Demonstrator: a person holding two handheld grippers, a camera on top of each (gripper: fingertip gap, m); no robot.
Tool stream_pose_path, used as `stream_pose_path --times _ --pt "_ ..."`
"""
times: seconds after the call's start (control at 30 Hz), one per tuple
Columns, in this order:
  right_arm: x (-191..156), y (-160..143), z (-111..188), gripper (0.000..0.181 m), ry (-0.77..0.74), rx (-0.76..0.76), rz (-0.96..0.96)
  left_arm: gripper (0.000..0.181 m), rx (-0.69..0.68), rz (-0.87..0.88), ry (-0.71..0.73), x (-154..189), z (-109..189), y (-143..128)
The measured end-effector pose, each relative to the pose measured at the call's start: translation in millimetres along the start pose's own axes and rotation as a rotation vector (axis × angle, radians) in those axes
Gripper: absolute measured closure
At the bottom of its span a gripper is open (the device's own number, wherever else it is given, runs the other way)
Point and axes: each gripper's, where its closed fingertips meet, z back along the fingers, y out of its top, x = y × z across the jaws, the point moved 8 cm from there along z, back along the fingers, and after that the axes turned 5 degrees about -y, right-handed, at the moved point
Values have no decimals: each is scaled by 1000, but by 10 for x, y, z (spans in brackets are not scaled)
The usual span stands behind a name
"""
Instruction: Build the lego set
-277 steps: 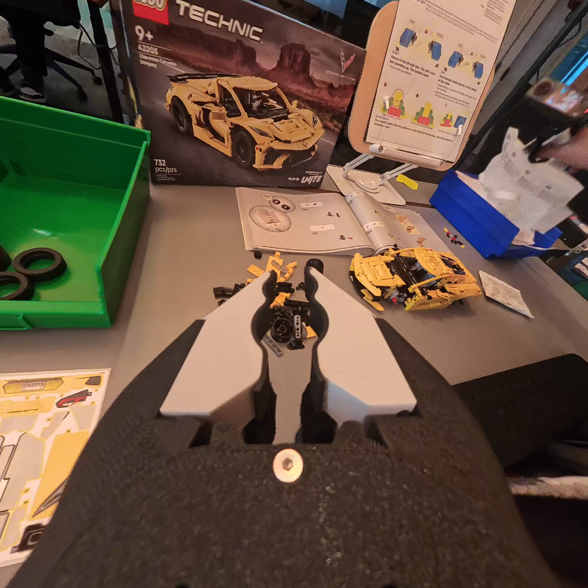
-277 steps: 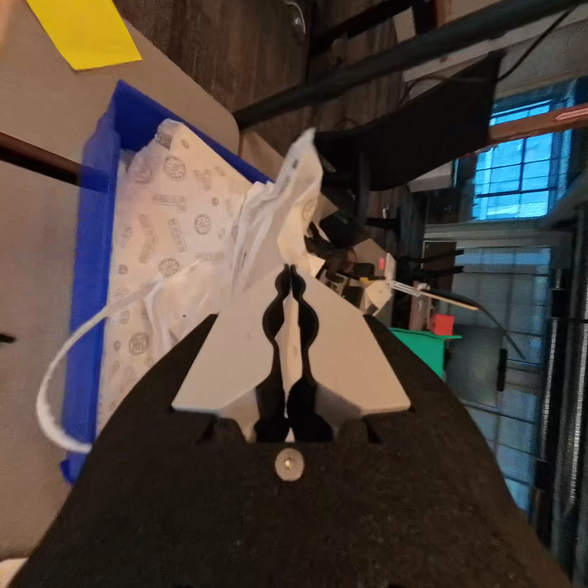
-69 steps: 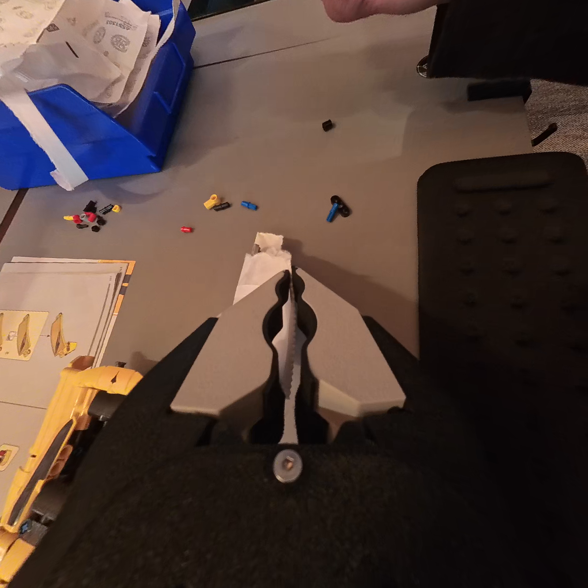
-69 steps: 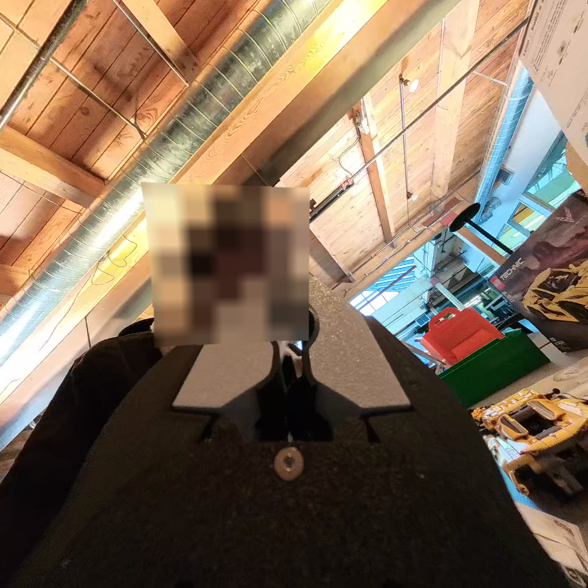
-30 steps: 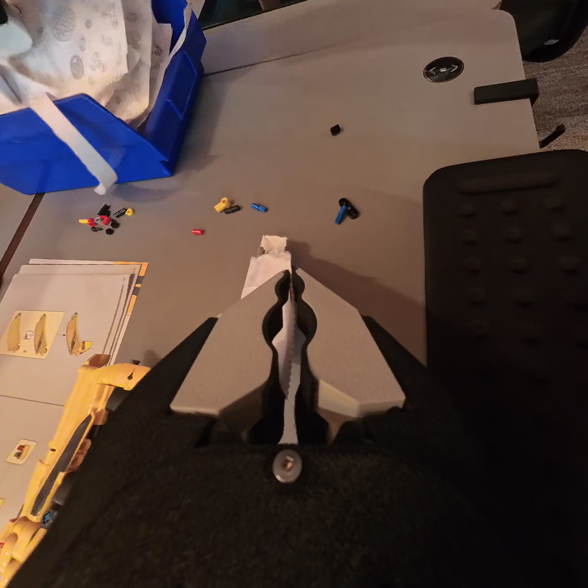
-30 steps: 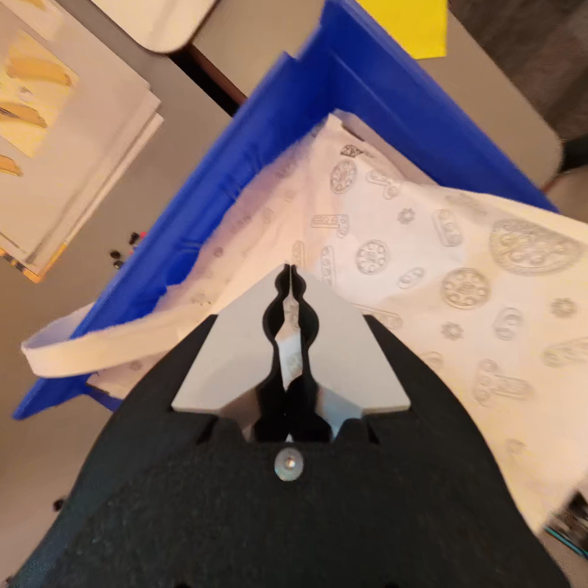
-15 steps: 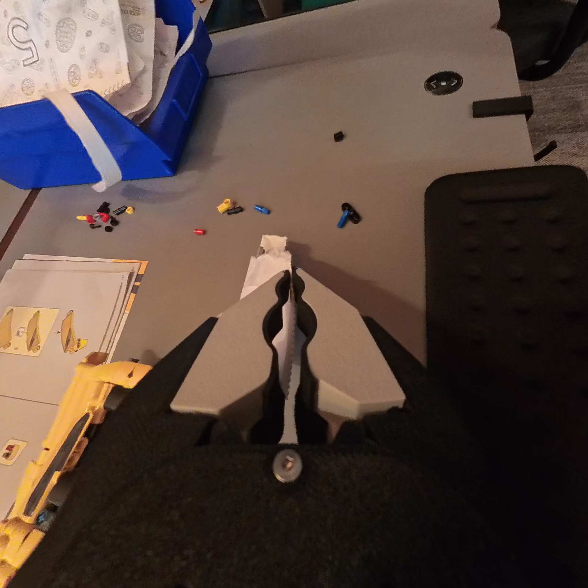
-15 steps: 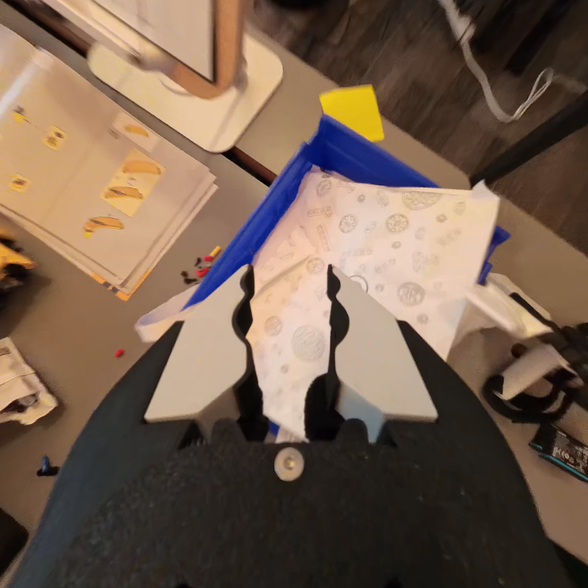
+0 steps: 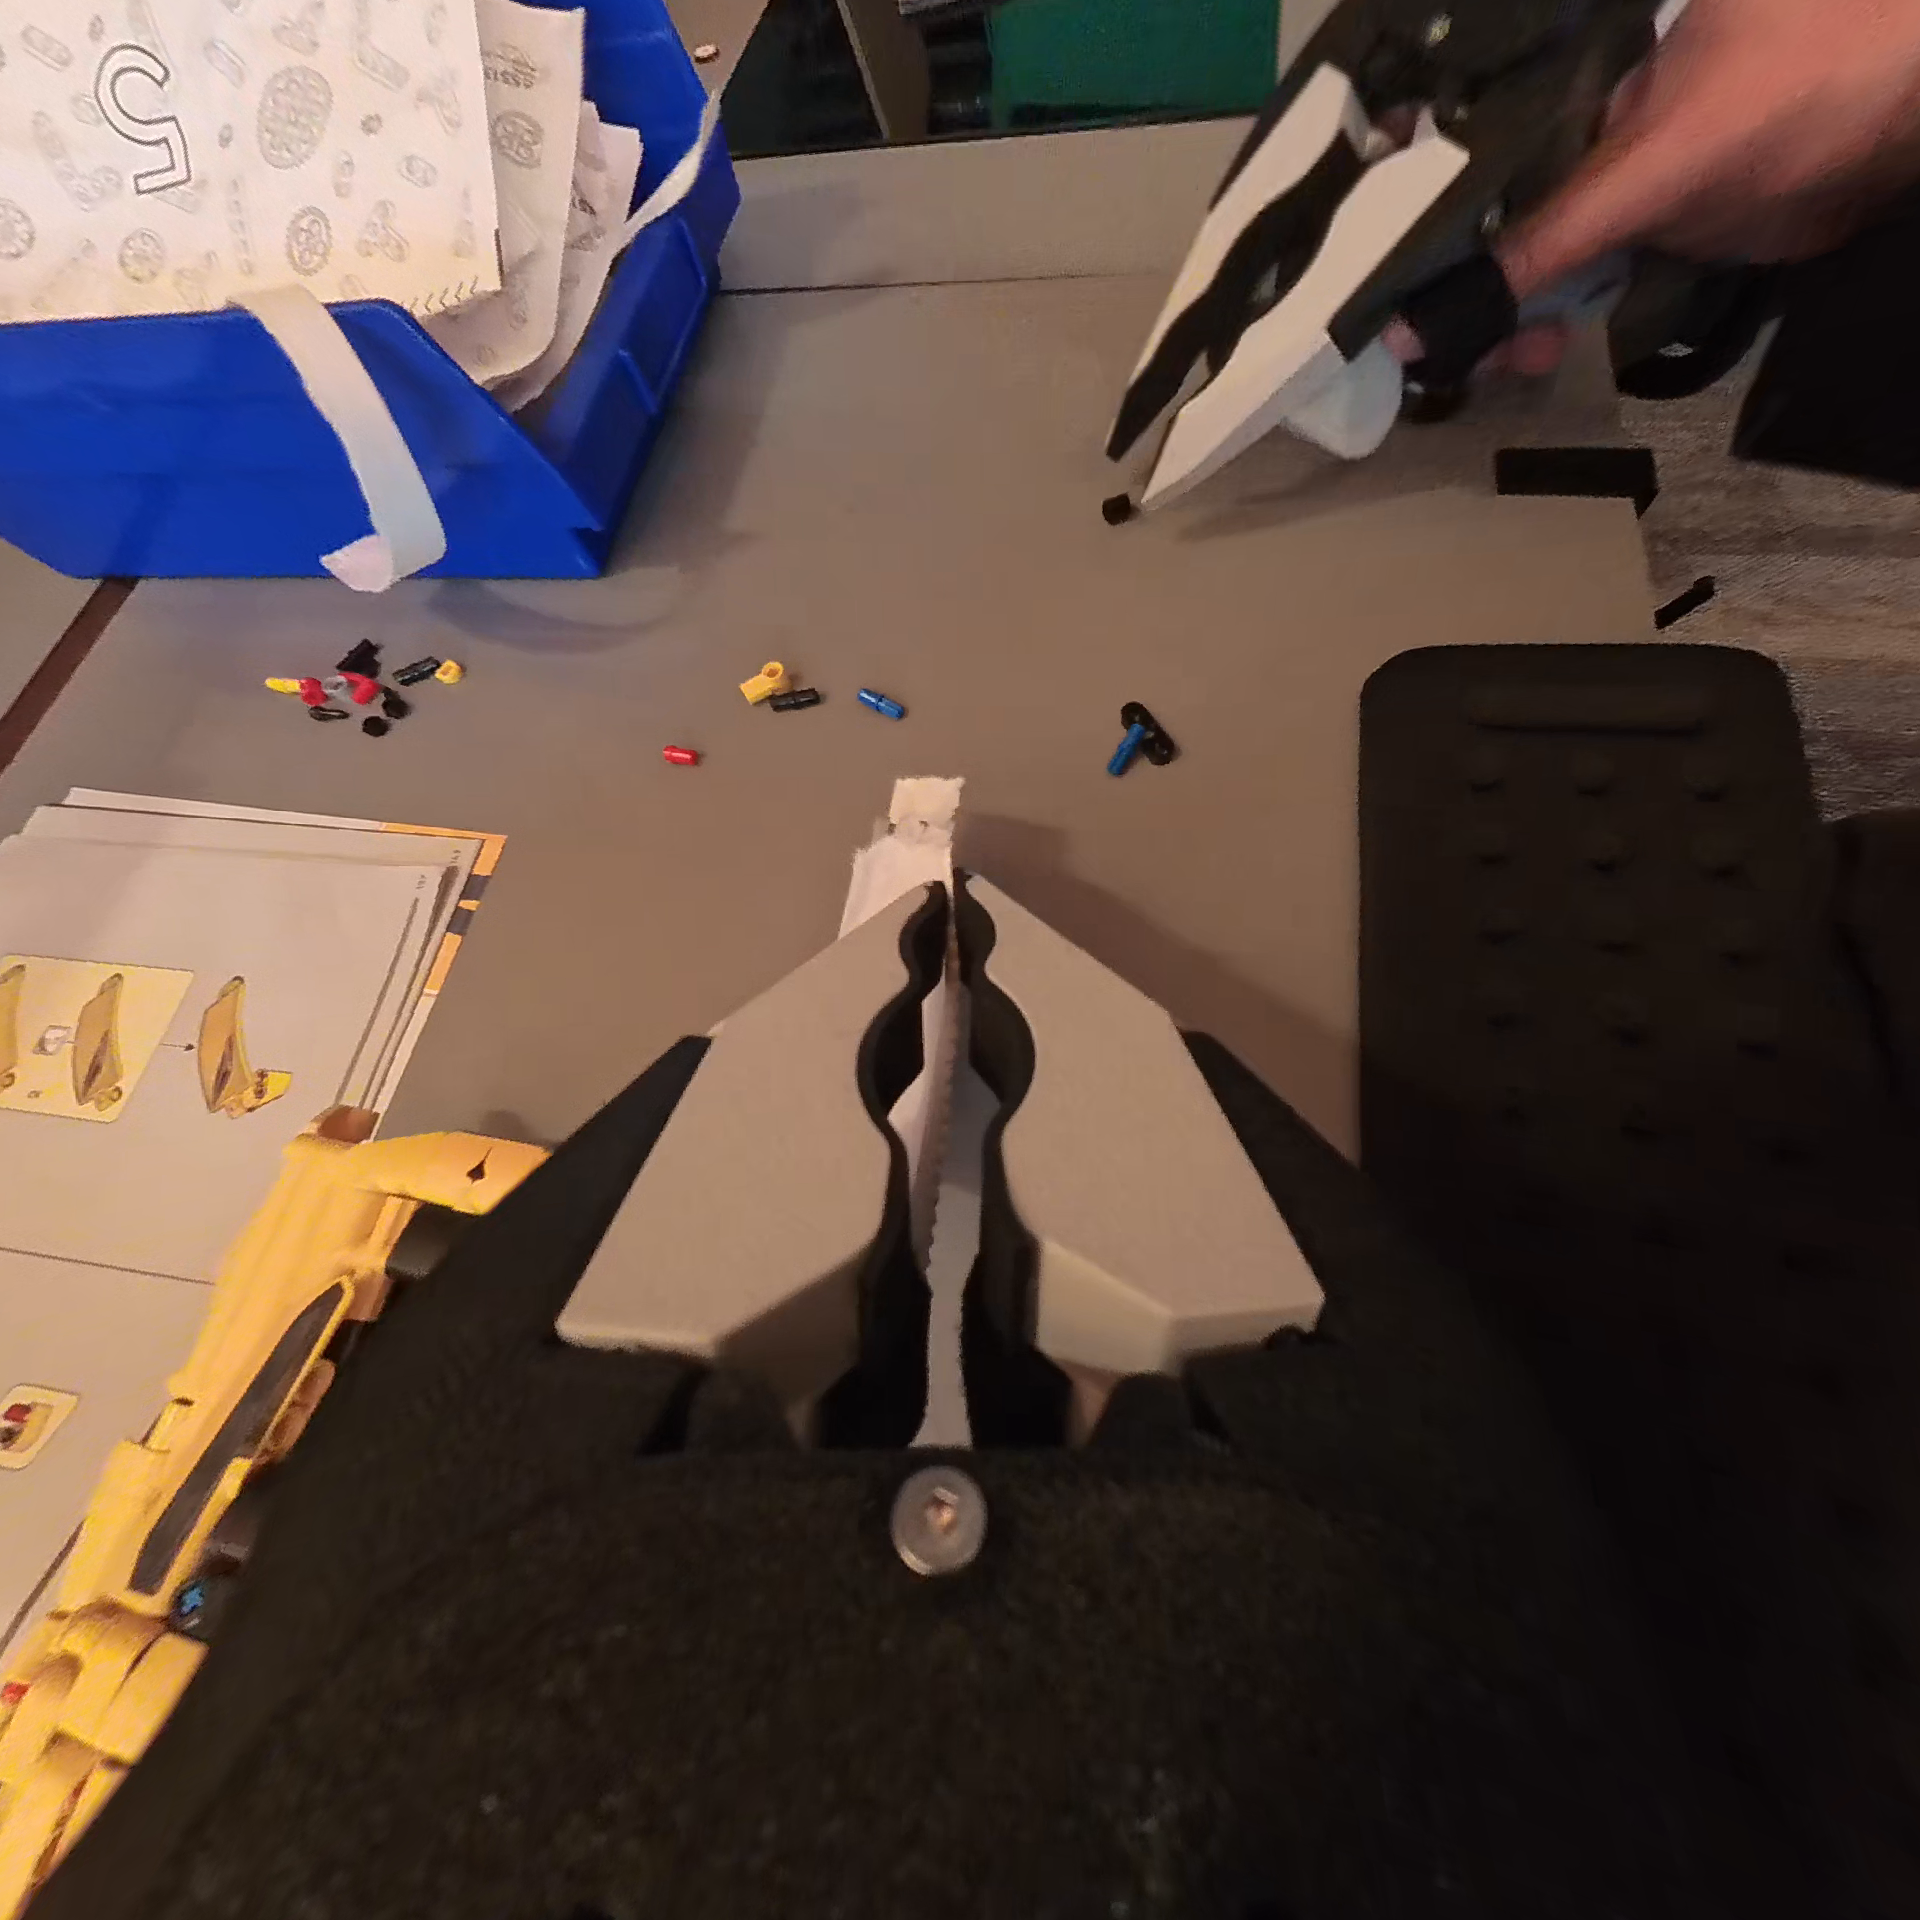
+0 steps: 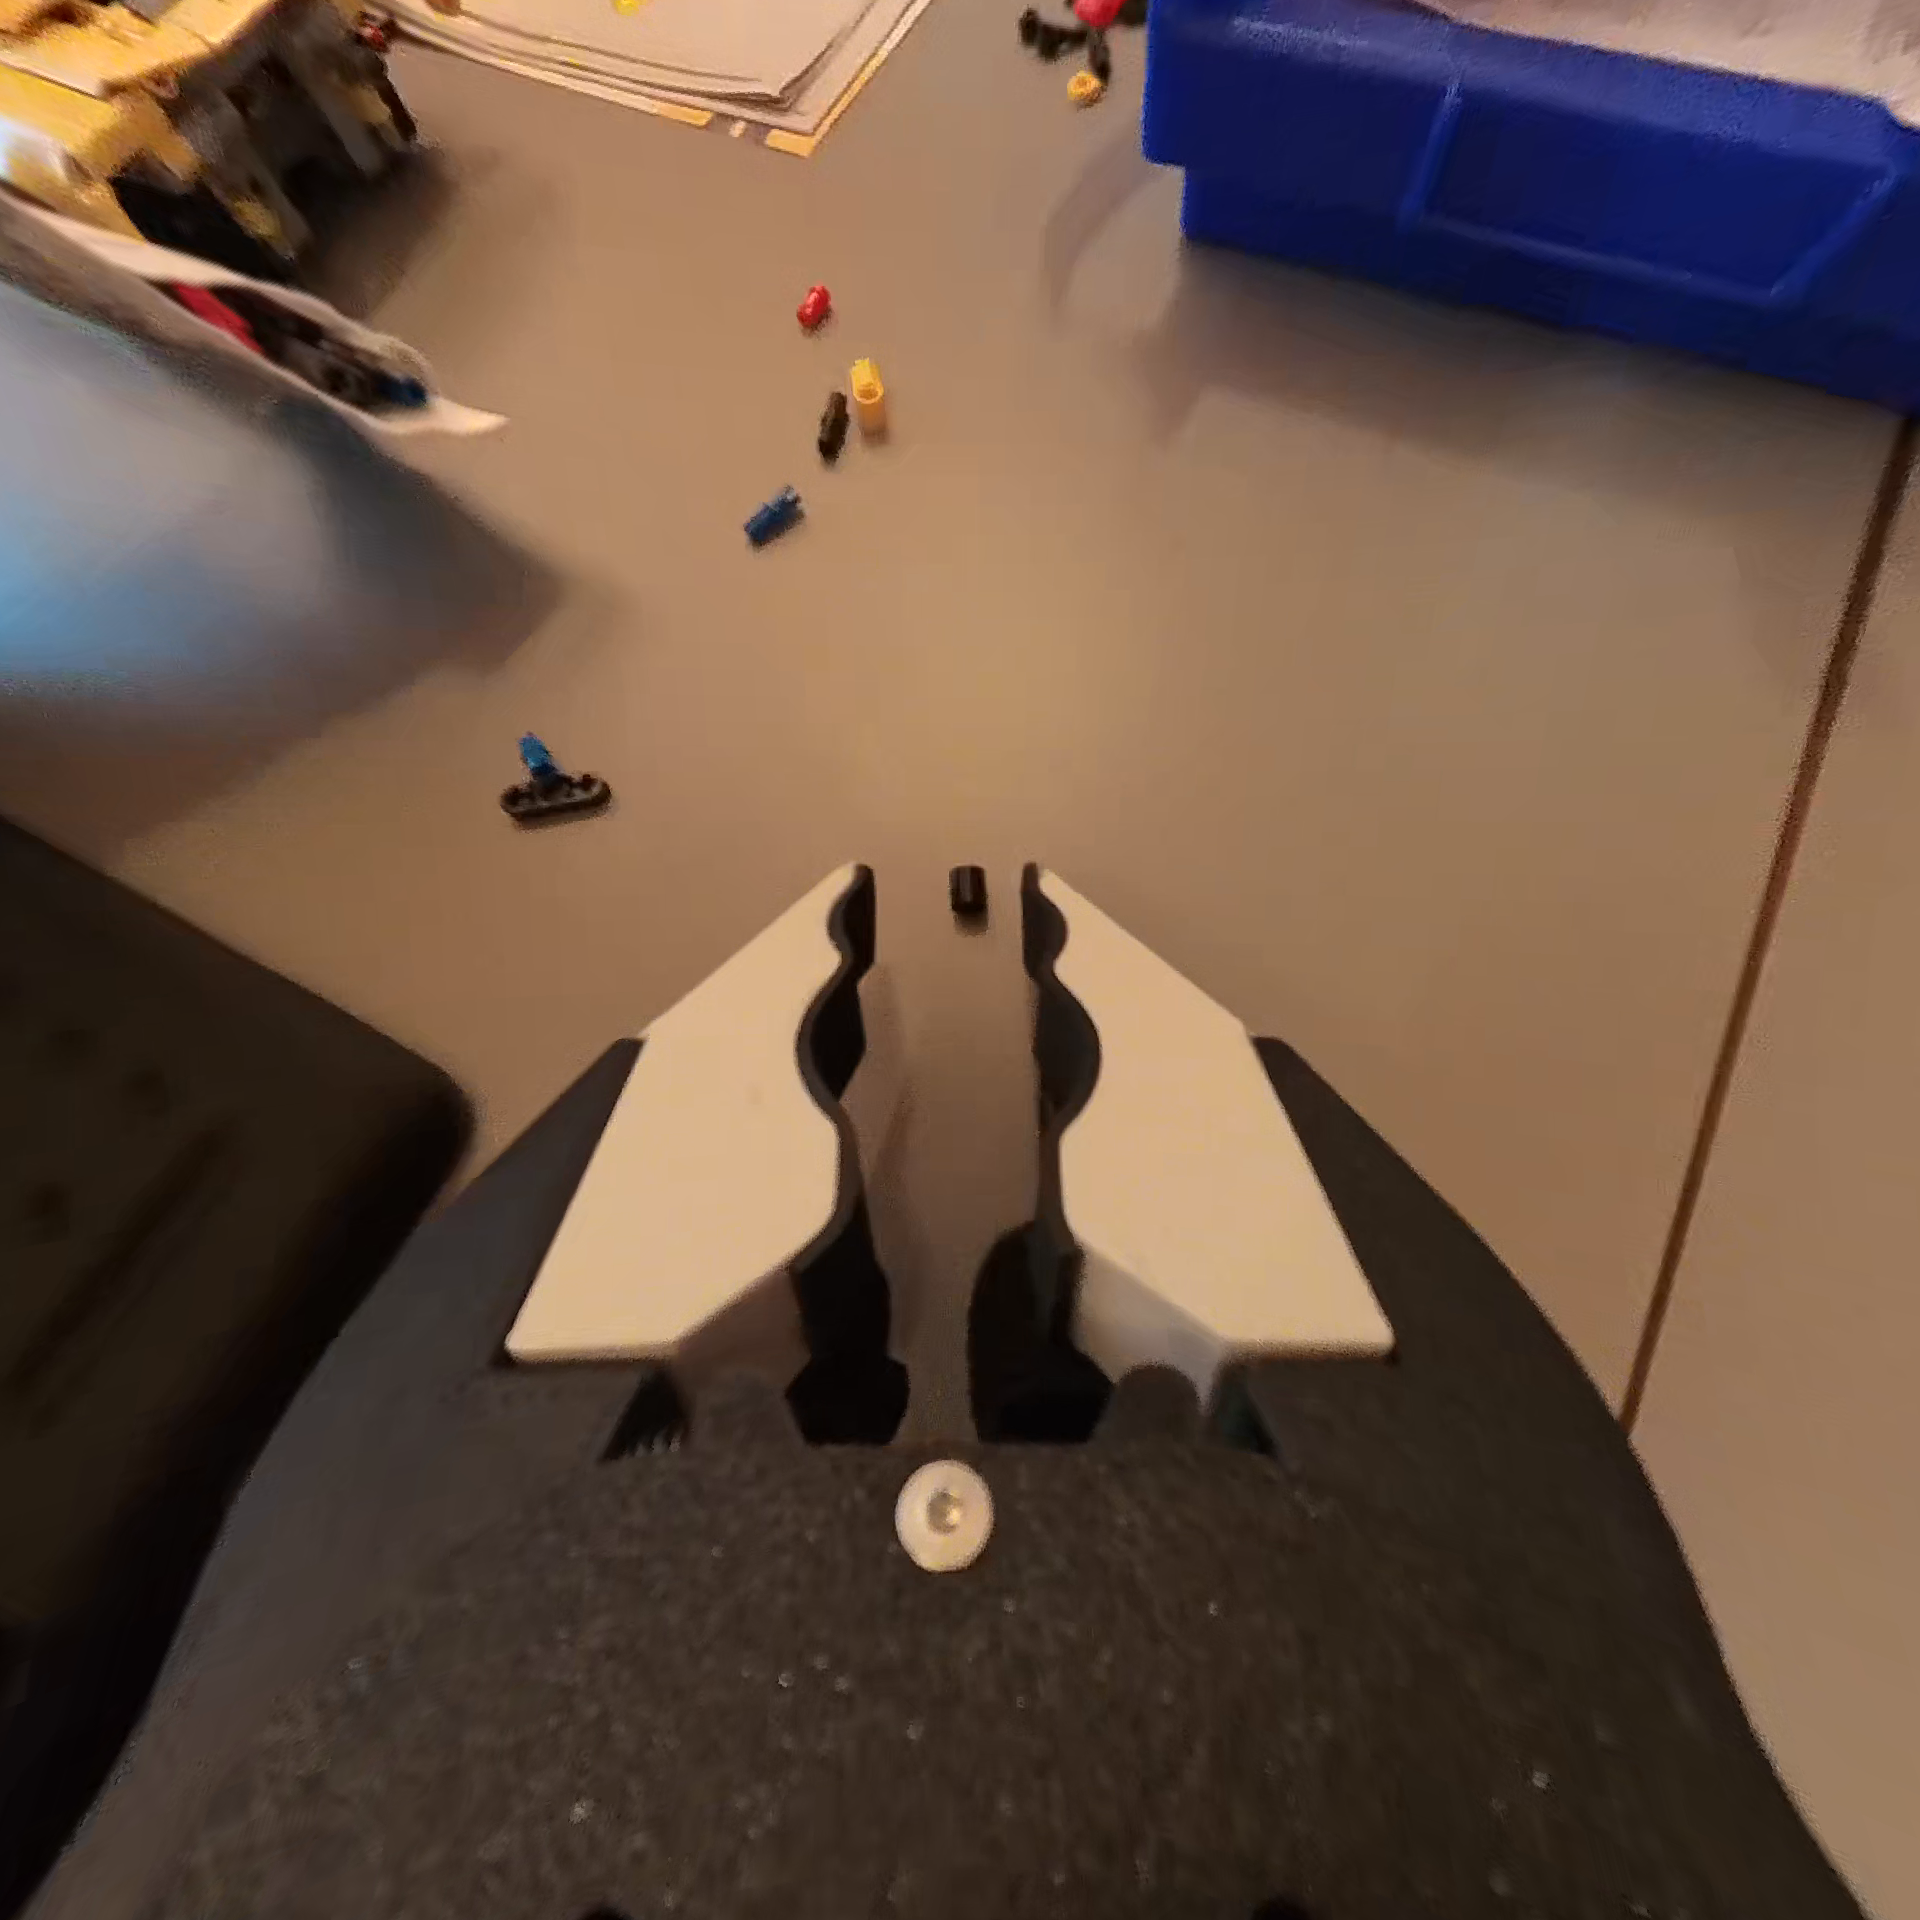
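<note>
Two tools: left tool (image 9: 951, 894) pinches a paper bag (image 9: 914, 831), right tool (image 10: 945, 883) gapes around a black pin (image 10: 967, 891).

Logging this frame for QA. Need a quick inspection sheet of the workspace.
Surface: grey table, loose small parts scattered on it.
Job's things: yellow car model at near left on the instruction booklet; small black piece between the right gripper's open fingers.
Clutter: blue bin stuffed with printed paper bags.
Grippers: left gripper shut on a white paper bag; right gripper open, low over the table.
Cables: nothing seen.
Surroundings: dark chair seat at the right.
</note>
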Motion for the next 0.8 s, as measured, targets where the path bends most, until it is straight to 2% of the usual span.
stream_pose_path --times 0.13,0.2,0.27,0.4,0.57,0.67,0.8 --pt "11 -49 -91 159 -22 -47 29 181 -9 -1 -2 7 21 7" --pt "13 -33 -118 172 -6 -34 30 181 -16 -4 7 20 31 2" --pt "-2 -4 -172 176 6 -29 38 181 -19 1 14 23 41 -4" --pt "-174 235 -458 176 98 -32 91 181 -26 7 26 6 44 -10" --pt "-282 475 -744 176 112 -25 168 181 -34 4 32 1 34 8" --pt "-280 481 -728 163 130 -24 147 181 -26 15 22 -5 13 12" --pt "-264 453 -469 157 128 68 94 181 29 63 -19 -29 -7 75"
